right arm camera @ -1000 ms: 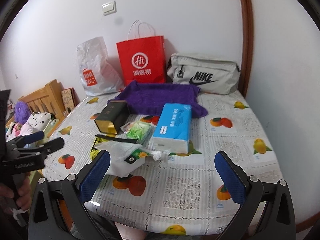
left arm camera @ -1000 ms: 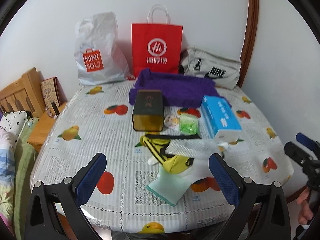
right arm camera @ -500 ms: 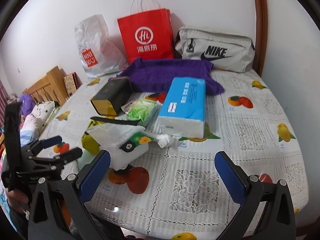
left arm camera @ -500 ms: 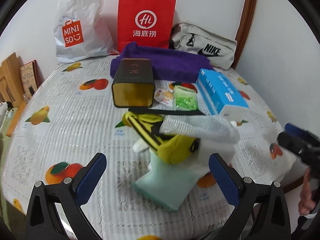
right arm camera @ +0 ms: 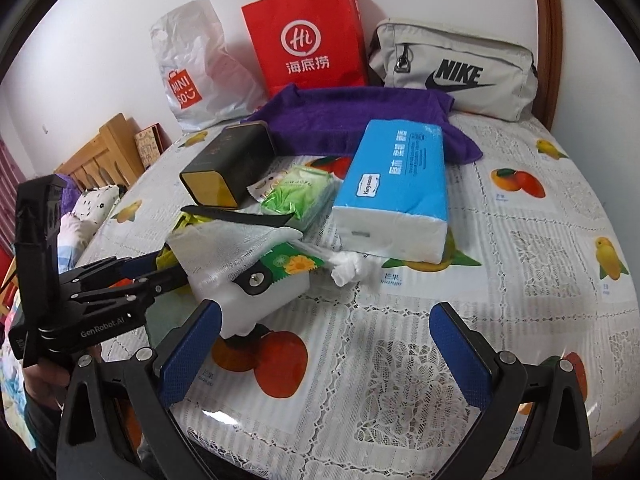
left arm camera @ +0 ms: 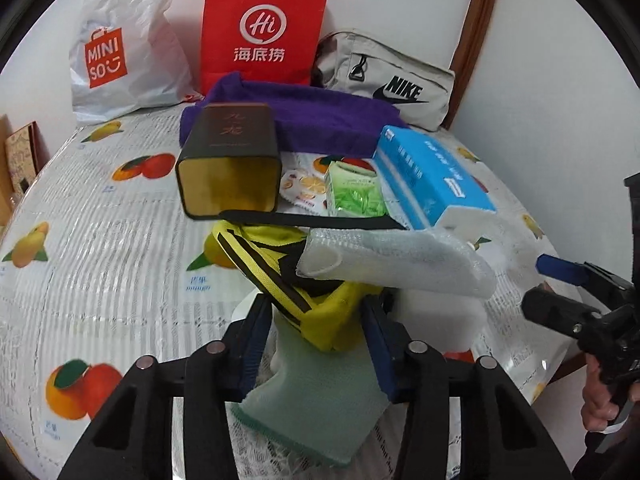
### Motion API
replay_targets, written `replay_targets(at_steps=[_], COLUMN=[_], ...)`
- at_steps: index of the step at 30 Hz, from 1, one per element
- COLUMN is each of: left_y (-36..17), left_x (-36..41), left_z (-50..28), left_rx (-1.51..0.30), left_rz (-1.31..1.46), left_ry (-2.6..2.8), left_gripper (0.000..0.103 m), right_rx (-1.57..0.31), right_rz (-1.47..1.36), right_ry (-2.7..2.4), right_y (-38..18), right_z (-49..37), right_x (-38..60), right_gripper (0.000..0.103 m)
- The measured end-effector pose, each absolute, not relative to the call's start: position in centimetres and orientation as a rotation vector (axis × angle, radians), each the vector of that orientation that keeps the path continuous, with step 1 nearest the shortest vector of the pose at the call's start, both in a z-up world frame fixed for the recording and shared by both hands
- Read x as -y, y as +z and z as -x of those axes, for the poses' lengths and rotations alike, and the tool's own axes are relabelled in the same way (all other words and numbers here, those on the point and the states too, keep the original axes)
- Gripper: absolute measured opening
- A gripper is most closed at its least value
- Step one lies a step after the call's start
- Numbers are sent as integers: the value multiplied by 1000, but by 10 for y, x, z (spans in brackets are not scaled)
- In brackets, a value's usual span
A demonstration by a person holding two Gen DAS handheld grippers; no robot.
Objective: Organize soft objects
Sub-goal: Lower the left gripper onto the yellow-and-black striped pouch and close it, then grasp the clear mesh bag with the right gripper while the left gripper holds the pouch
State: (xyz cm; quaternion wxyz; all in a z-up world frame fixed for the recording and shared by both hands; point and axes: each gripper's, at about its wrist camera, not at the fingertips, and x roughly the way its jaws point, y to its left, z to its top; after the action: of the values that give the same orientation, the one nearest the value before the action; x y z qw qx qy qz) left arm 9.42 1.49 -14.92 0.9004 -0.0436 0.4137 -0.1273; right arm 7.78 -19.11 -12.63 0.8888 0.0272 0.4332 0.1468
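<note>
Change since a second ago: the left gripper point(left arm camera: 316, 320) has dropped from above the near table edge onto the pile at lower centre of the left view, and its jaws, then wide, are closing with the yellow pouch point(left arm camera: 320, 312) between them. The pads look to be at the pouch's sides, though whether they press yet is hard to tell. The right gripper point(right arm camera: 324, 344) has also come lower; its jaws stand wide with nothing between them, over bare tablecloth point(right arm camera: 520, 240) at lower centre of the right view.

Meaning for the task: probably the first pick is under way, the pouch being the soft item chosen; nothing appears sorted yet.

Location of the pouch: centre of the left view, lying on the green cloth point(left arm camera: 316, 408) and partly under the bubble-wrap sleeve point(left arm camera: 400, 260); at left-centre of the right view only a sliver shows.

Count:
- yellow pouch, 1, with black strap point(left arm camera: 312, 220)
- green cloth, 1
- bubble-wrap sleeve, 1
- purple towel point(right arm camera: 360, 116), 1, upper centre
- tissue pack point(right arm camera: 396, 184), 1, blue
- green packet point(right arm camera: 300, 196), 1
- dark tin point(right arm camera: 228, 168), 1, on its side
- red bag point(right arm camera: 308, 36), 1
- white bag point(right arm camera: 196, 68), 1
- grey pouch point(right arm camera: 452, 68), 1, upper right
</note>
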Motion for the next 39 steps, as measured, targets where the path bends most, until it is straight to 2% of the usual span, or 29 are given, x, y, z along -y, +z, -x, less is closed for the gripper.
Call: replay_targets(at_steps=[11, 19, 20, 22, 23, 27, 28, 29, 30, 33, 39], left_y=[-103, -125, -126, -129, -131, -144, -146, -146, -145, -138, -143], left_x=[-26, -43, -44, -44, -44, -45, -45, -45, -45, -44, -56], left_z=[-89, -103, -103, -104, -106, -116, -118, -119, -119, -118, -127], left_rx=[-787, -867, -869, -870, -875, -880, -875, -872, -869, -849, -872], left_rz=[55, 91, 109, 125, 123, 182, 212, 224, 230, 177, 203], left_ry=[-269, -273, -293, -289, -273, -297, -306, -320, -336, -310, -299], left_gripper=[19, 19, 22, 34, 46, 48, 45, 28, 22, 16, 16], right_rx=[-901, -910, -916, -923, -927, -940, -940, -940, -938, -920, -883], right_rz=[-26, 5, 8, 13, 14, 11, 13, 17, 21, 41, 116], right_ry=[344, 389, 391, 392, 391, 395, 397, 399, 402, 420, 463], right_y=[-118, -119, -121, -124, -125, -129, -130, -130, -129, -125, -124], right_z=[-87, -96, -97, -99, -100, -104, -105, -106, -107, -111, -123], right_x=[175, 156, 155, 153, 152, 151, 150, 149, 148, 141, 117], right_gripper=[103, 103, 103, 103, 103, 103, 103, 103, 103, 103, 101])
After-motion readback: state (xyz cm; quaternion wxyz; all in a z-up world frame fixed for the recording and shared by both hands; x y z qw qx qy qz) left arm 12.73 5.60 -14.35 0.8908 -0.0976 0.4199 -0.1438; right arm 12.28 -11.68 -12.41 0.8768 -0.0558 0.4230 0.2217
